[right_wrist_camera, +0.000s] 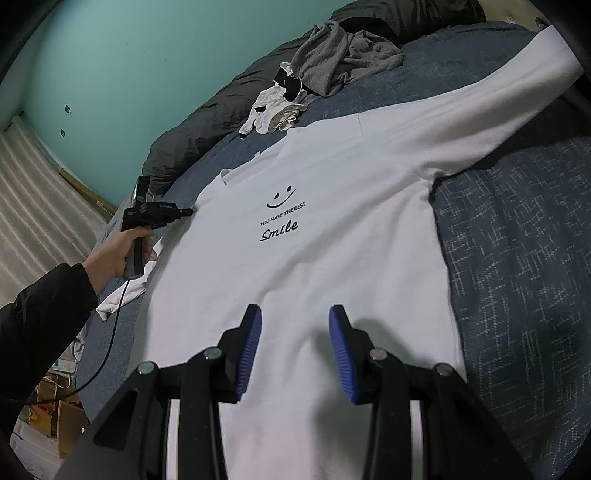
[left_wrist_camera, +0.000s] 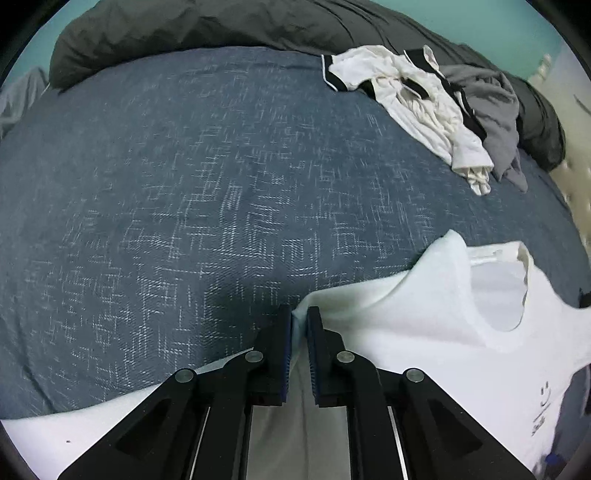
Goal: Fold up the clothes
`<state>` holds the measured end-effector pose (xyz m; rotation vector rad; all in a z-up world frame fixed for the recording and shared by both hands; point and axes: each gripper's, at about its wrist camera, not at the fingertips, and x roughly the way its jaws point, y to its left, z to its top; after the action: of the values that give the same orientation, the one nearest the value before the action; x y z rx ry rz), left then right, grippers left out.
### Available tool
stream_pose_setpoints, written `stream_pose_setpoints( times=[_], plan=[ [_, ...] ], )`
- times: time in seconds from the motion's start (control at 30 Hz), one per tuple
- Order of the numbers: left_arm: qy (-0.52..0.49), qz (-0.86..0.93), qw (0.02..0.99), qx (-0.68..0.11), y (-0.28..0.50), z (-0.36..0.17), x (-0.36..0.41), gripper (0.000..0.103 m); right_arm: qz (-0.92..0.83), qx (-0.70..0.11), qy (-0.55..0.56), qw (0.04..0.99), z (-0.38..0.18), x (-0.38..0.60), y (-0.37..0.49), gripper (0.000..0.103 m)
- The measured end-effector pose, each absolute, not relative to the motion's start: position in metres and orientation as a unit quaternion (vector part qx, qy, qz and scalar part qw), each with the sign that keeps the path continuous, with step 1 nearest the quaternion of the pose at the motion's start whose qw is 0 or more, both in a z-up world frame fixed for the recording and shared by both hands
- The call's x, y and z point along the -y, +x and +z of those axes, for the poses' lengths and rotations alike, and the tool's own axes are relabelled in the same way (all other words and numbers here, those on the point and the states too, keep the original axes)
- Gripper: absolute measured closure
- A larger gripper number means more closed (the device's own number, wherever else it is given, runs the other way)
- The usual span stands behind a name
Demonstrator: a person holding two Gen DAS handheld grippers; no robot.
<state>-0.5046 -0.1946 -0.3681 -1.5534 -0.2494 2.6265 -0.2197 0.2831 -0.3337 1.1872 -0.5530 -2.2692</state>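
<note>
Presently, one white long-sleeved sweatshirt [right_wrist_camera: 314, 266] lies spread face-up on the blue patterned bedspread [right_wrist_camera: 517, 258], filling the centre of the right wrist view, its smiley face and "Smile" print [right_wrist_camera: 279, 218] readable at centre and one sleeve [right_wrist_camera: 461, 85] stretched toward the upper right corner; laid flat this way, it suits being squared up for a fold, though no fold shows in it as it lies. Left claw [left_wrist_camera: 300, 325]: fingers nearly pressed together, pinching the edge of the white fabric at the shoulder, lower centre of the left wrist view, just beside the neck opening [left_wrist_camera: 498, 295], seemingly to hold or tug that side taut. The same tool appears at the left of the right wrist view, gripped by a bare hand [right_wrist_camera: 122, 254] from a dark sleeve [right_wrist_camera: 40, 314]. Right claw [right_wrist_camera: 295, 347]: blue pads spread wide, holding nothing, poised above the lower body of the sweatshirt at bottom centre, probably ready to take the hem or smooth the cloth. Other stock: a crumpled white-and-black garment [left_wrist_camera: 417, 107] and a grey garment [left_wrist_camera: 491, 110], heaped unfolded at the upper right of the left wrist view, next to a dark duvet [left_wrist_camera: 184, 33] bunched along the top.
</note>
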Motion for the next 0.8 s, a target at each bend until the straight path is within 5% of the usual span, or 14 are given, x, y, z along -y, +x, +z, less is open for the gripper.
stream_pose_setpoints(
  times=[0.1,0.4,0.8],
  plan=[
    [-0.493,0.867,0.029,0.074,-0.496,-0.355,0.199,0.079,-0.836,0.209,0.438,0.257,-0.333,-0.284,-0.22,0.065],
    [-0.477,0.874,0.052,0.081,-0.419,-0.303,0.218,0.071,-0.832,0.23,0.438,0.25,-0.335,-0.29,-0.221,0.065],
    [-0.531,0.836,0.096,0.097,-0.228,-0.297,0.214,0.07,-0.832,0.269,0.446,0.193,-0.31,-0.338,-0.205,0.065]
  ],
)
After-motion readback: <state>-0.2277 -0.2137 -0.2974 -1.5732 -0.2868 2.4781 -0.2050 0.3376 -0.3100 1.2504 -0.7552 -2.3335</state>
